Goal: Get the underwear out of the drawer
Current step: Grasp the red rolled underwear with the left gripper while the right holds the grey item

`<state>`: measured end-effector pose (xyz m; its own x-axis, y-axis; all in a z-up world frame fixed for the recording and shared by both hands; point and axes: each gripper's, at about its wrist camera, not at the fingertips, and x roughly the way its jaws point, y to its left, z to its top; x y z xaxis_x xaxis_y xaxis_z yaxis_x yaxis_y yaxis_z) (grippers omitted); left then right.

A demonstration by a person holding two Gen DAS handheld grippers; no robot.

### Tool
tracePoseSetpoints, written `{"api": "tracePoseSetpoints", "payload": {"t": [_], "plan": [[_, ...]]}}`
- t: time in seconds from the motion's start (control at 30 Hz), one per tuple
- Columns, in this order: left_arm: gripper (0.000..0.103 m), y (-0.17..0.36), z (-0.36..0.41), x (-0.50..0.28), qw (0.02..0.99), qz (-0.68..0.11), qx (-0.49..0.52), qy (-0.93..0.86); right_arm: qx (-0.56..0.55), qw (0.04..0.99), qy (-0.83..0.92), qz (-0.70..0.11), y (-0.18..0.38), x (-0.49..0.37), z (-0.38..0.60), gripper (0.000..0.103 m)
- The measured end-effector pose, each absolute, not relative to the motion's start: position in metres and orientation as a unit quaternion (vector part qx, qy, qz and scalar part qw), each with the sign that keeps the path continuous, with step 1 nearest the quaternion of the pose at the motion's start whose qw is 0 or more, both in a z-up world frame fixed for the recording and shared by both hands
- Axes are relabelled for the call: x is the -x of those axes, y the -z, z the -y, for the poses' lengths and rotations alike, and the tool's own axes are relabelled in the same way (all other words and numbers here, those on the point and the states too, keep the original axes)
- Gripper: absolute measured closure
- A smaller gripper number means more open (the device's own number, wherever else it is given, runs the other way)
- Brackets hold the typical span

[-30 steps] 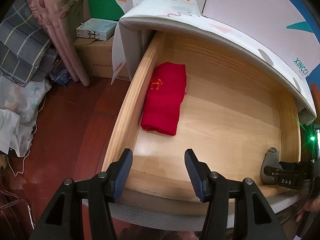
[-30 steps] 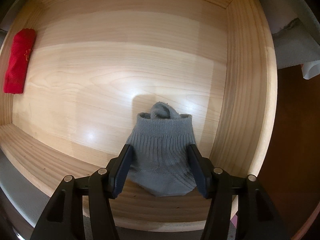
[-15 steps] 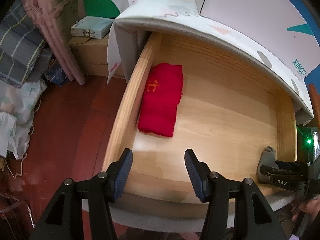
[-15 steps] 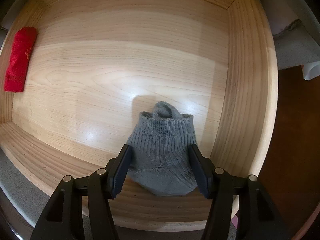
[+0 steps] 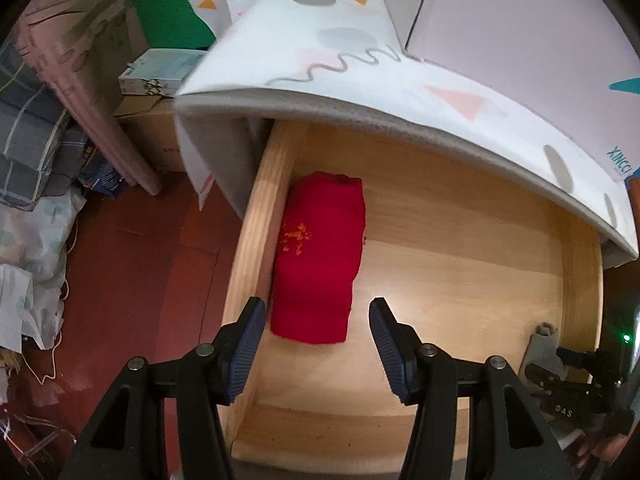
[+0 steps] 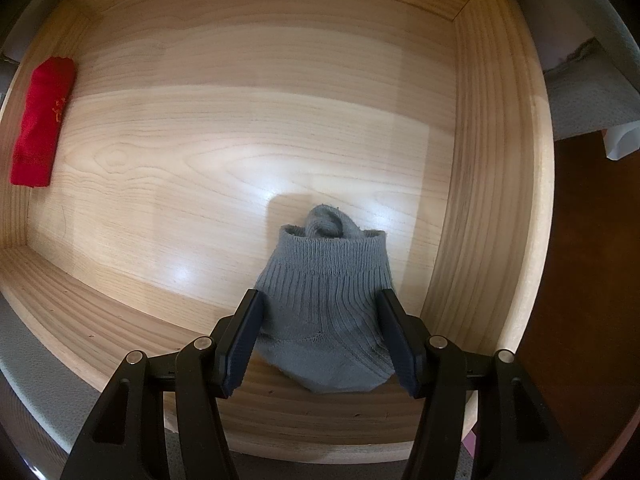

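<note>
Two left gripper (image 5: 316, 318) fingers flank red underwear (image 5: 320, 256).

Open drawer (image 6: 480, 160), broad bare floor between two bundles.

Wide clear wood mid-drawer. Hemmed by side walls, front rail, and overhanging patterned top (image 5: 400, 92) shading the back. Red bundle (image 5: 320, 260) tight against the left wall; grey bundle (image 6: 328, 304) near the right wall, front corner, flanked by the right tool (image 6: 320, 336).
</note>
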<state>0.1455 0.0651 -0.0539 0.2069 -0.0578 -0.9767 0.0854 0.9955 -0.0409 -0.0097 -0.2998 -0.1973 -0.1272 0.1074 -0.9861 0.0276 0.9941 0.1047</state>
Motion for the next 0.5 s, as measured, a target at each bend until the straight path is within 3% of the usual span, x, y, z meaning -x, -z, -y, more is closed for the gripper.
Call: {"api": "tracePoseSetpoints", "payload": {"t": [0.5], "plan": [[0.048, 0.095, -0.040, -0.178, 0.745, -0.664, -0.048, 0.042, -0.048, 0.661, -0.031, -0.748, 0.200, 0.008, 0.300, 0.046]]}}
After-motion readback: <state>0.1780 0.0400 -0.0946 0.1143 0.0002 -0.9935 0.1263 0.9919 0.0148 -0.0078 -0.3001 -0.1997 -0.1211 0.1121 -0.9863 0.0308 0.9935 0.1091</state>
